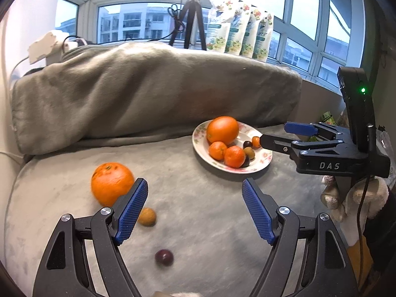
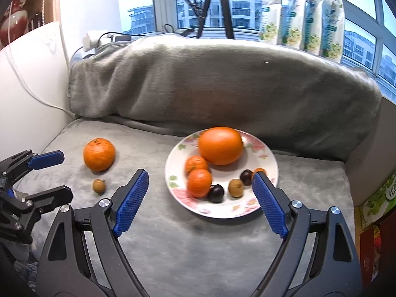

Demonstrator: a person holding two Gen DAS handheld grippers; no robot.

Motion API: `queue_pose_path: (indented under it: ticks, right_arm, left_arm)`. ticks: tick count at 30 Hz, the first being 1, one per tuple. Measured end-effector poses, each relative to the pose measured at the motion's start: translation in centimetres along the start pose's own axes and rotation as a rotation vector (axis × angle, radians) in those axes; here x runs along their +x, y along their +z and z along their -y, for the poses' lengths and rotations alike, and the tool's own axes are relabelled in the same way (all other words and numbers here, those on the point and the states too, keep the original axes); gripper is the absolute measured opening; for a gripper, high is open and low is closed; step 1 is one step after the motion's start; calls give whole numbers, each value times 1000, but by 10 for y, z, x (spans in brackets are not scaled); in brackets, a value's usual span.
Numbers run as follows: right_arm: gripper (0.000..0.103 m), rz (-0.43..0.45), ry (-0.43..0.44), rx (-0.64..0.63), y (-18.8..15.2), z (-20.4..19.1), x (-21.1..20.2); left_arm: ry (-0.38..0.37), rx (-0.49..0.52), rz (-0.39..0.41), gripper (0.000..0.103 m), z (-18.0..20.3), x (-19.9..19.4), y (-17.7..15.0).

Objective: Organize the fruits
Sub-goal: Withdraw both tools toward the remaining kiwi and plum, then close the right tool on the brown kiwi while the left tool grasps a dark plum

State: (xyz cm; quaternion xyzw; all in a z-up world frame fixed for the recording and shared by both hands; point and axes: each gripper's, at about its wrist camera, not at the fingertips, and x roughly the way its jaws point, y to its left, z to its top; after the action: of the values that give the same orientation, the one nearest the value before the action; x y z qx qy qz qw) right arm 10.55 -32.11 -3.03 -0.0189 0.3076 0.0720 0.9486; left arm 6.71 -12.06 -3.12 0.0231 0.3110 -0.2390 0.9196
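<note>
A flowered white plate (image 2: 269, 163) (image 1: 262, 159) on the grey cushion holds a big orange (image 2: 220, 145), two mandarins (image 2: 199, 182), two dark plums, a brown longan and a small orange fruit. Loose on the cushion lie an orange (image 1: 111, 183) (image 2: 99, 154), a longan (image 1: 147, 217) (image 2: 99, 186) and a dark plum (image 1: 164, 257). My left gripper (image 1: 194, 212) is open and empty, just right of the loose orange and longan. My right gripper (image 2: 200, 201) is open and empty, in front of the plate; it also shows in the left wrist view (image 1: 274, 133).
A rolled grey blanket (image 2: 222, 84) lies behind the plate. On the windowsill stand a tripod (image 2: 217, 7) and several refill pouches (image 2: 302, 12). A white wall (image 2: 29, 86) bounds the left. Boxes (image 2: 376, 198) stand beside the cushion's right edge.
</note>
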Motion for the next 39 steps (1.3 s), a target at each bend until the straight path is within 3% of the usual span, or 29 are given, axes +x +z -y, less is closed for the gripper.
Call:
queue_pose_path:
  ticks: [15, 18, 23, 33, 39]
  right_arm:
    - [88, -46, 118, -43, -8, -48, 22]
    - [88, -59, 143, -66, -10, -59, 29]
    - [88, -87, 204, -85, -10, -77, 44]
    - [58, -201, 326, -135, -19, -112, 84]
    - [53, -241, 375, -123, -24, -119, 101]
  left_arm:
    - [32, -70, -63, 78, -38, -10, -56]
    - [27, -89, -97, 68, -44, -7, -69]
    - [5, -145, -127, 61, -50, 2, -81]
    - [-42, -161, -178, 46, -47, 21, -91]
    - [-66, -168, -202, 39, -49, 26, -88]
